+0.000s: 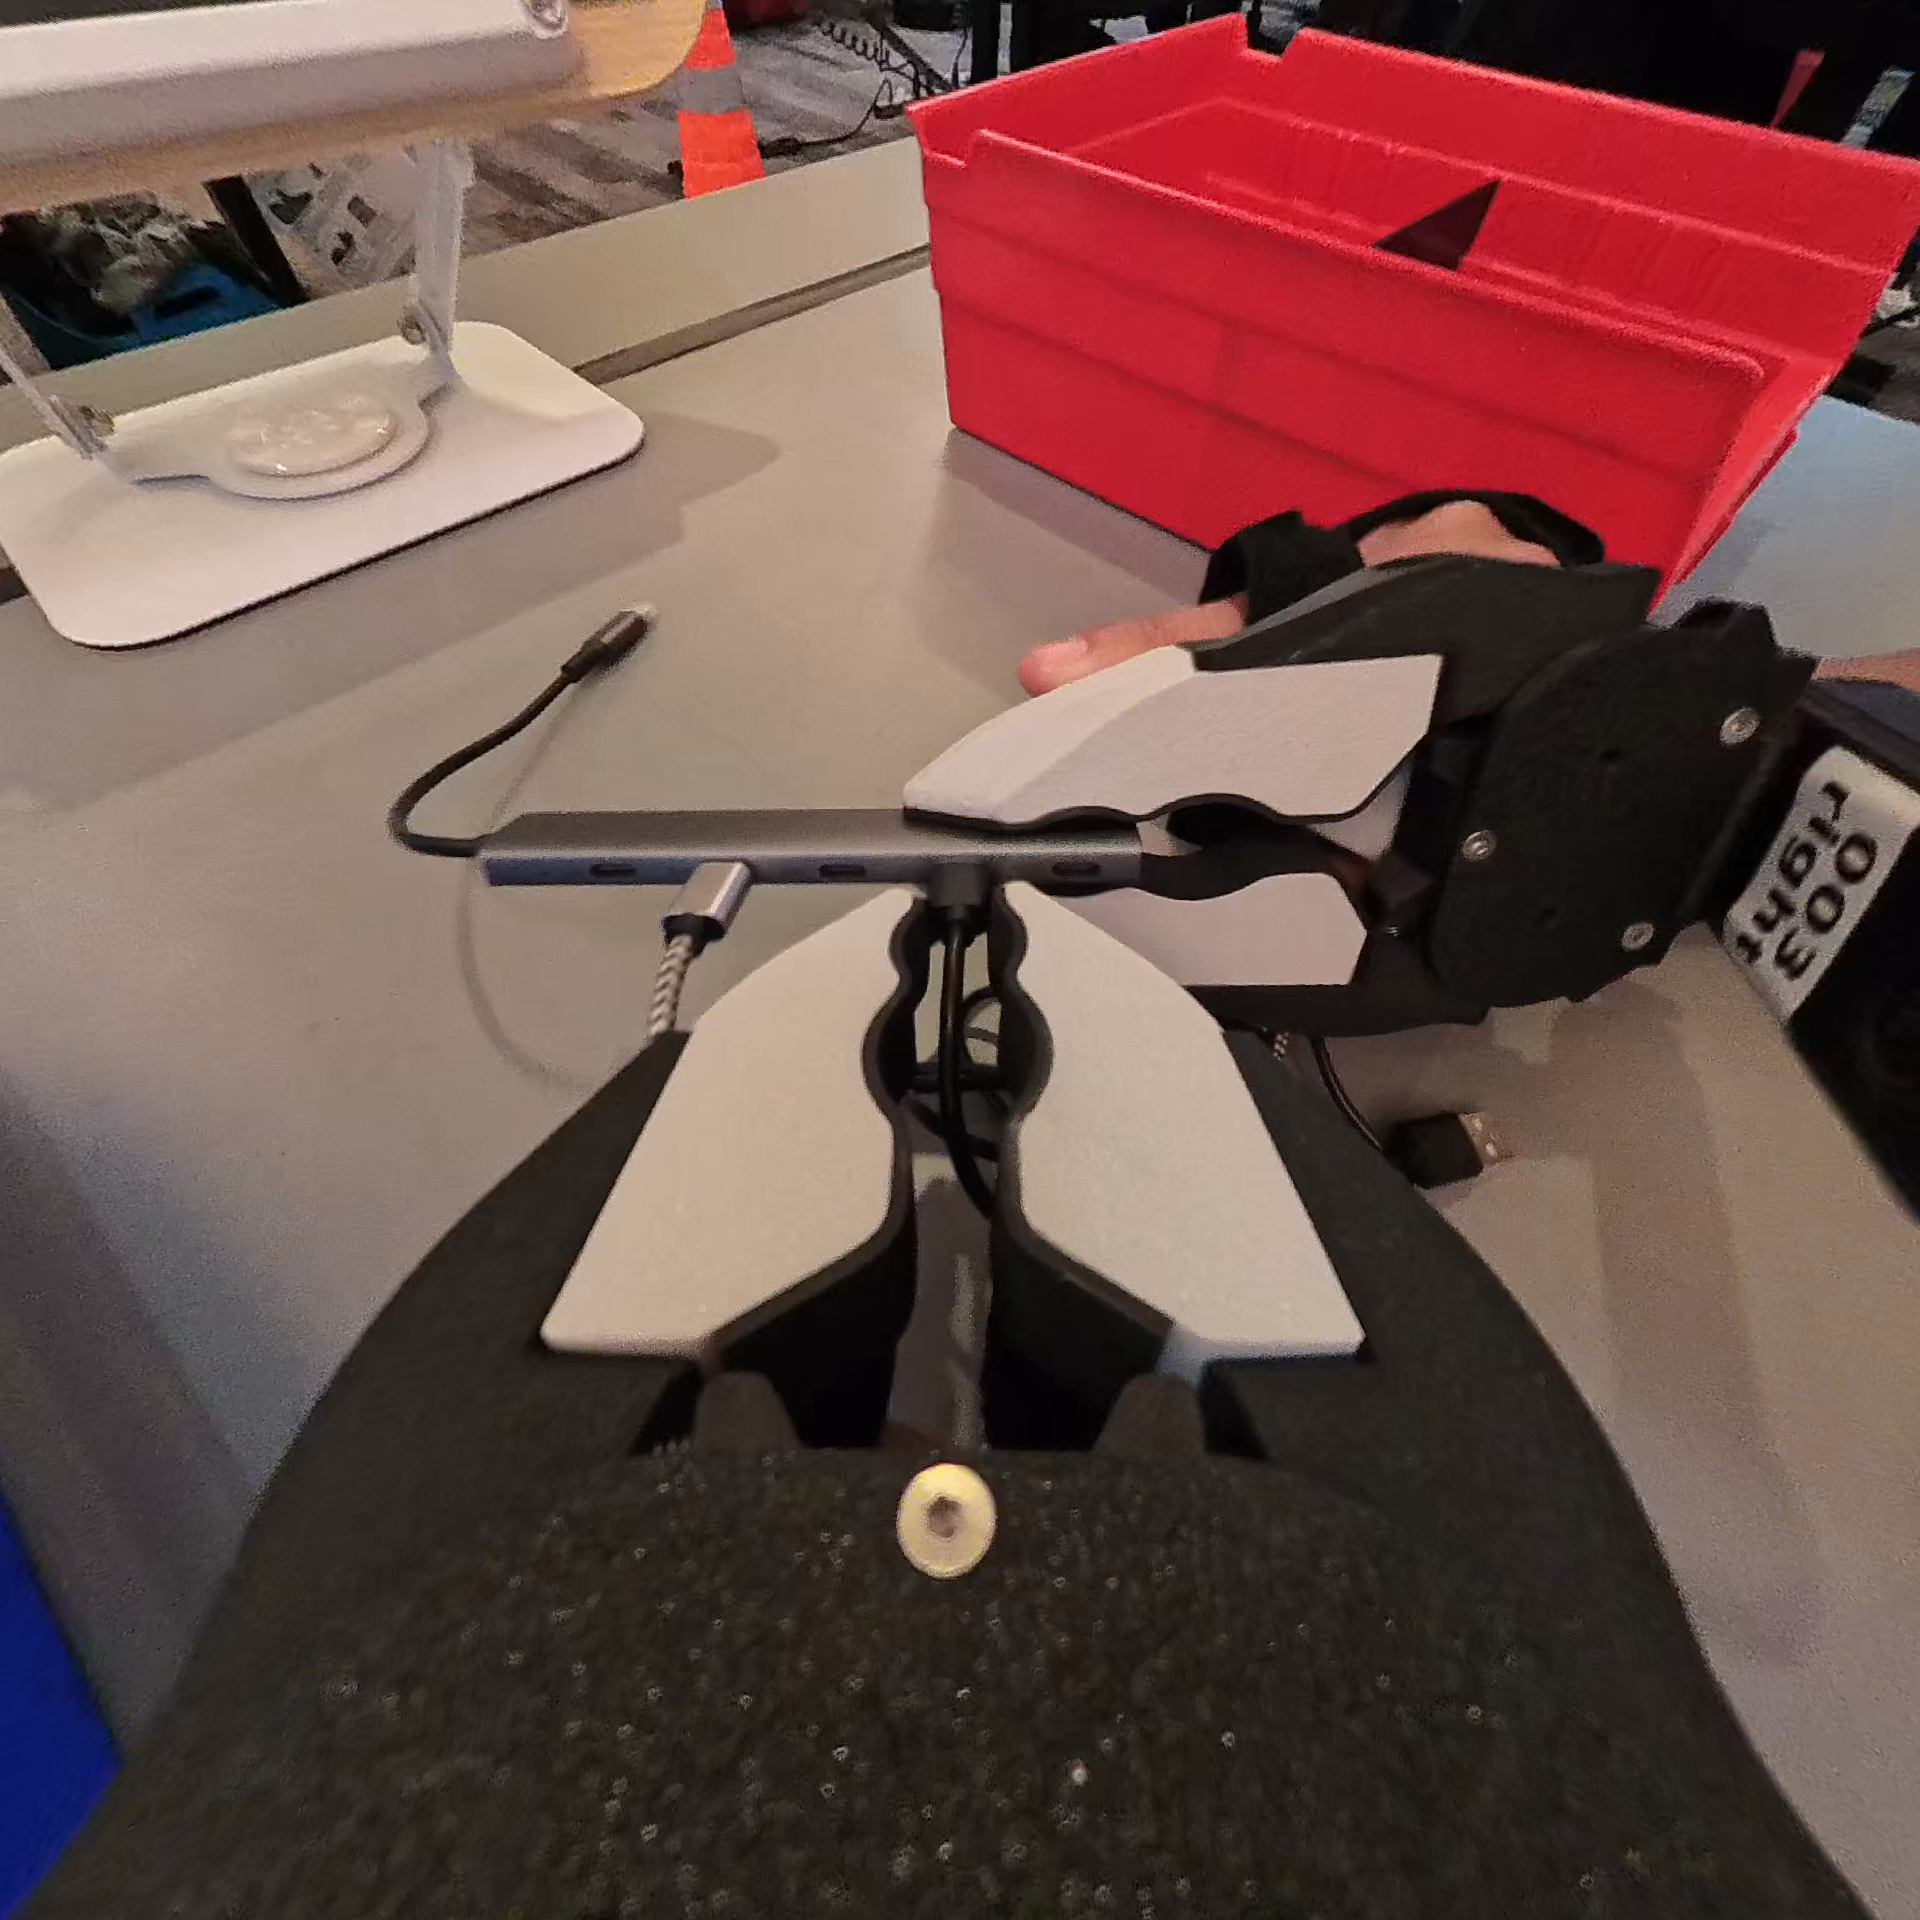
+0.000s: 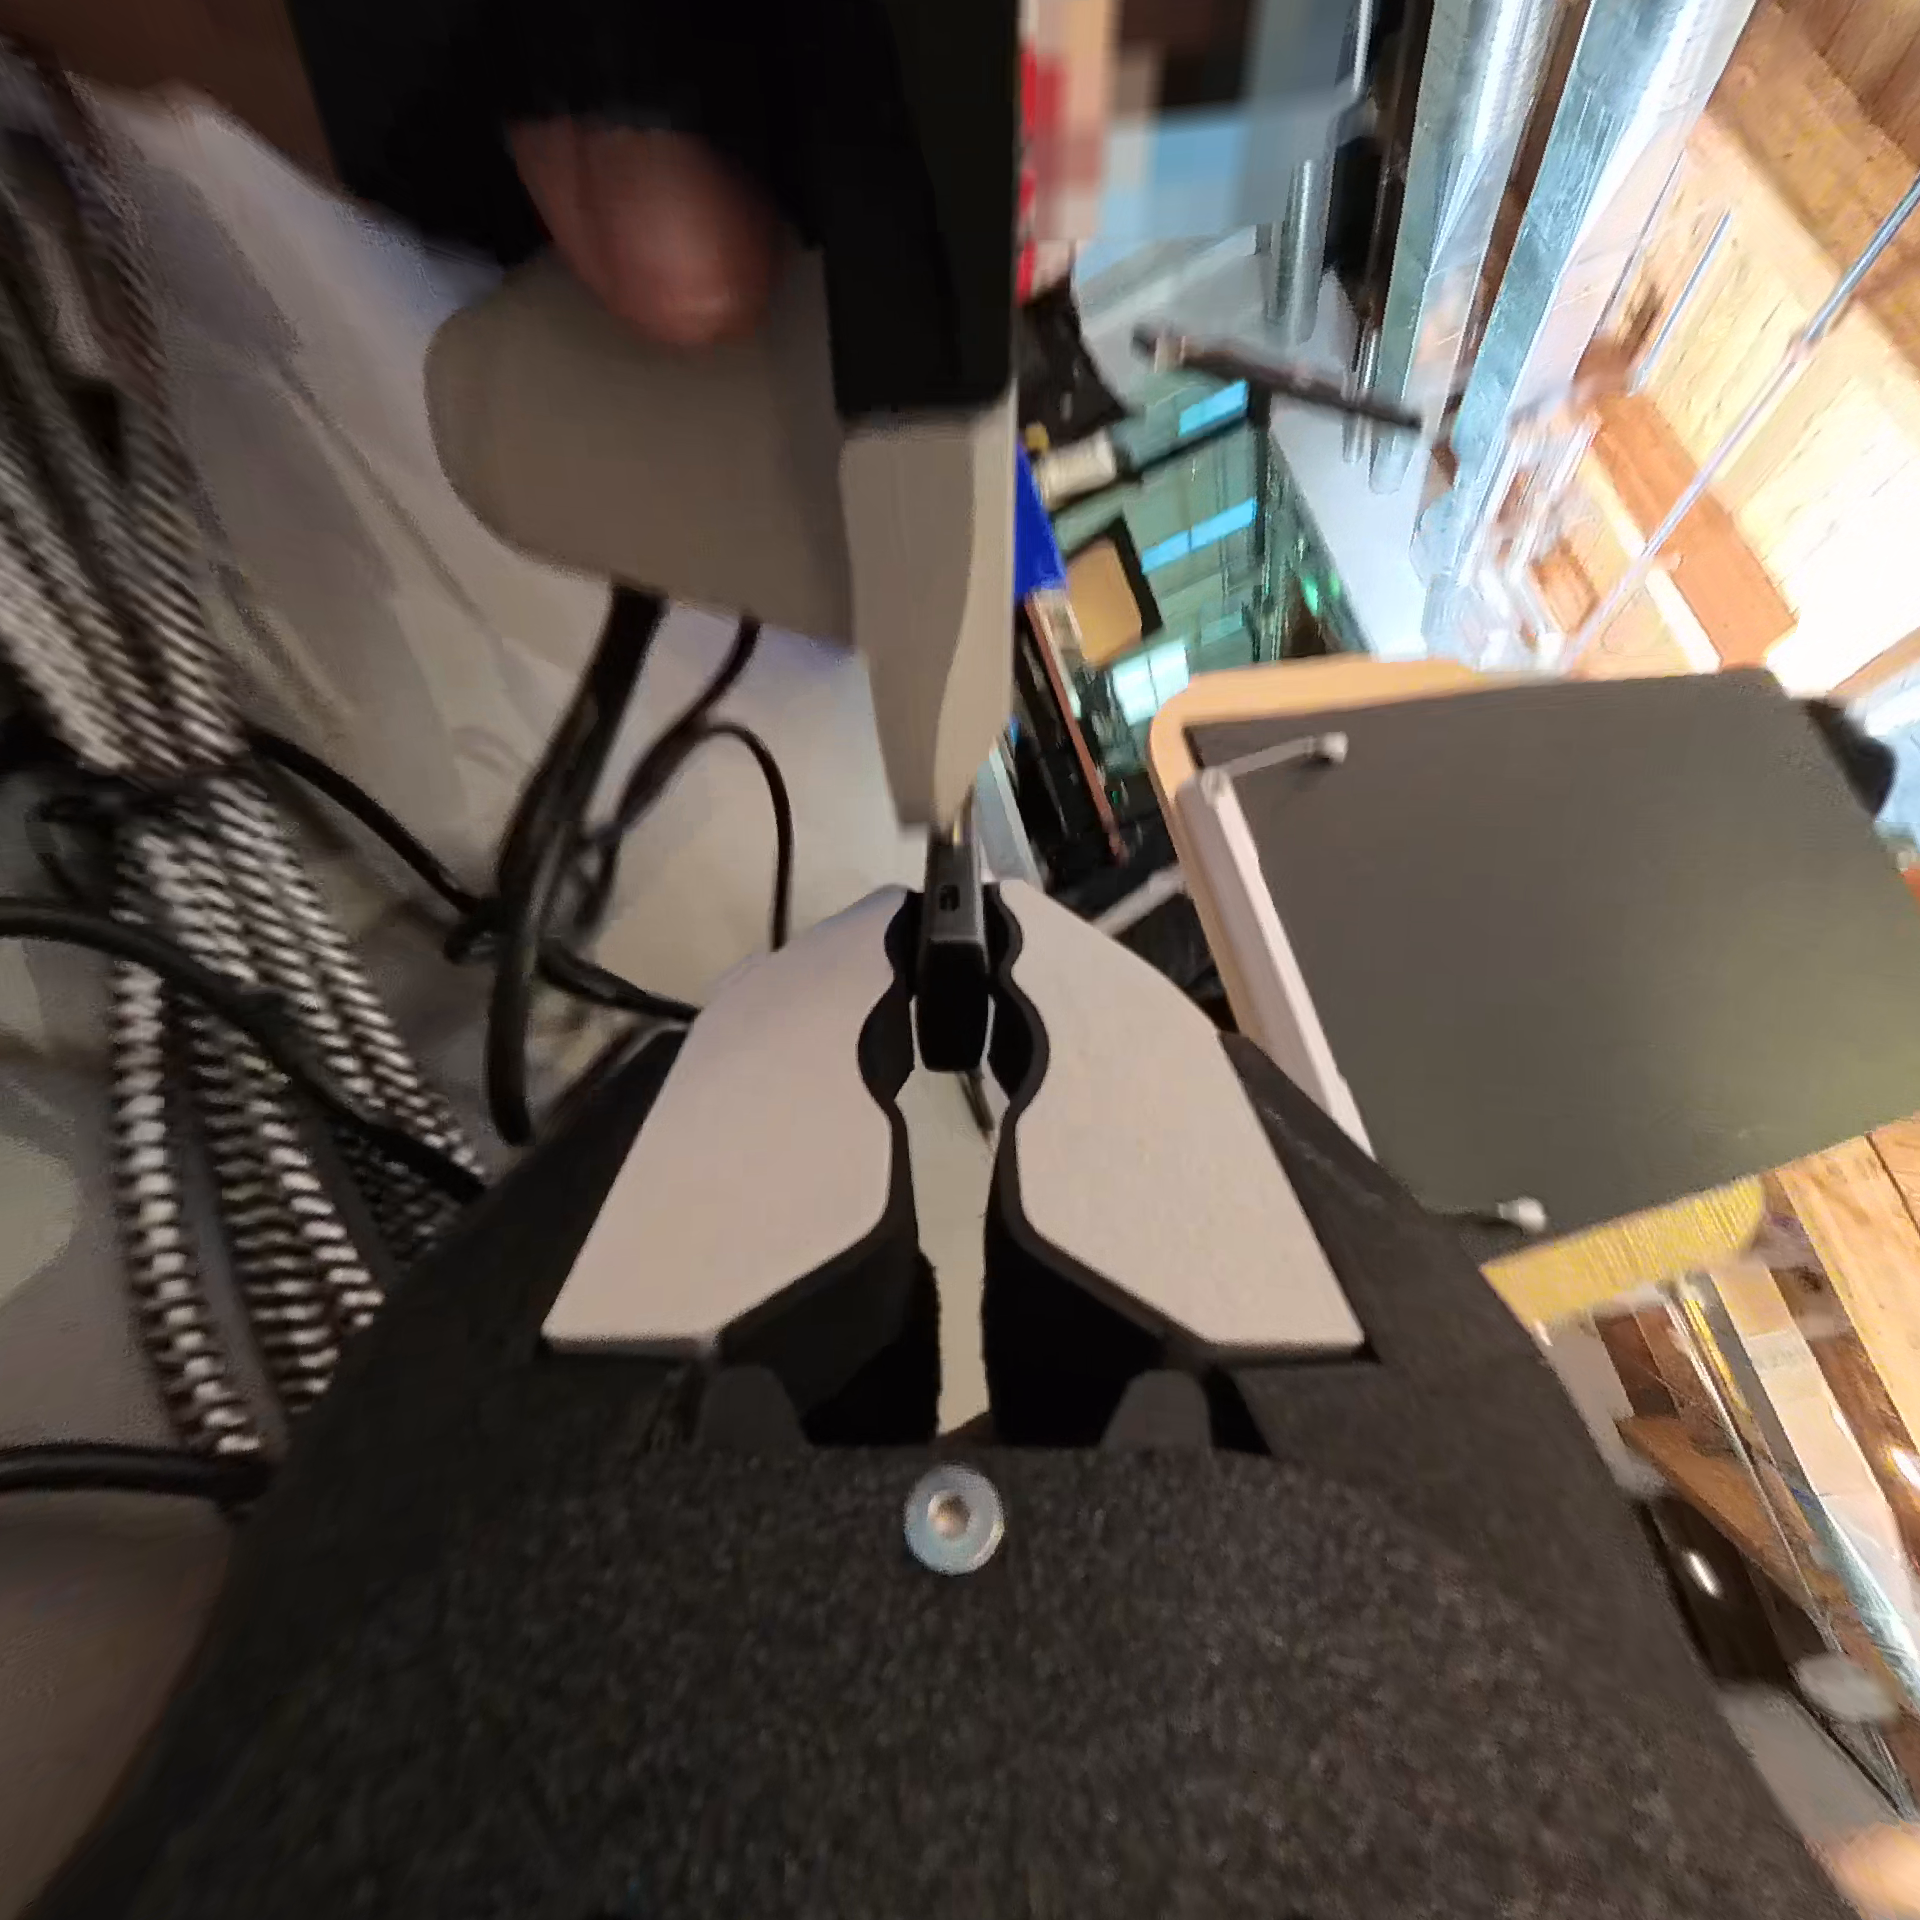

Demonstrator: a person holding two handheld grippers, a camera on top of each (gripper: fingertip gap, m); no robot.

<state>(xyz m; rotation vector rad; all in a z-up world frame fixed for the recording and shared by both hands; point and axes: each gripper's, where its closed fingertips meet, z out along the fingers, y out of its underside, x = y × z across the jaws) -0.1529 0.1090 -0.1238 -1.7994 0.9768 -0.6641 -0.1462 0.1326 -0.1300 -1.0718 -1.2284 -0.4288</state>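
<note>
Left wrist view: left claw (image 1: 951, 914) pinching black plug (image 1: 958, 885) seated in grey hub (image 1: 810, 847); right claw (image 1: 1127, 836) clamping hub end, above surface (image 1: 831, 582).

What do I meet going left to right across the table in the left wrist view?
White stand base → hub's own short cable plug → braided cable plug in the grey hub → black plug in left gripper → right gripper clamping the hub's end → loose black USB plug.
</note>
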